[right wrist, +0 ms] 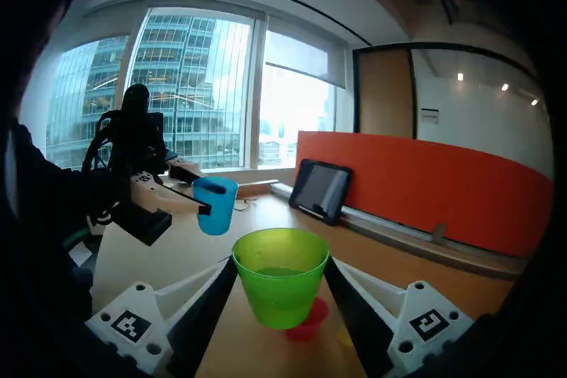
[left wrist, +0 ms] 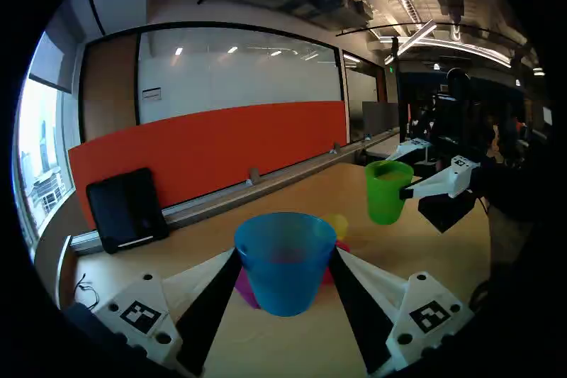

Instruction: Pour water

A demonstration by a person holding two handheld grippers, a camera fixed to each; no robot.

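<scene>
Blue plastic cup (left wrist: 285, 275) clamped in left tool (left wrist: 285, 256), upright, lifted off bench (left wrist: 312, 197). Right: green cup (left wrist: 385, 193), apparently a little water inside, clamped in right tool (right wrist: 281, 266), also aloft. Cups apart. Risk: tilt begun before rims meet sends water onto bench; smooth tapered walls may slip from grip.
</scene>
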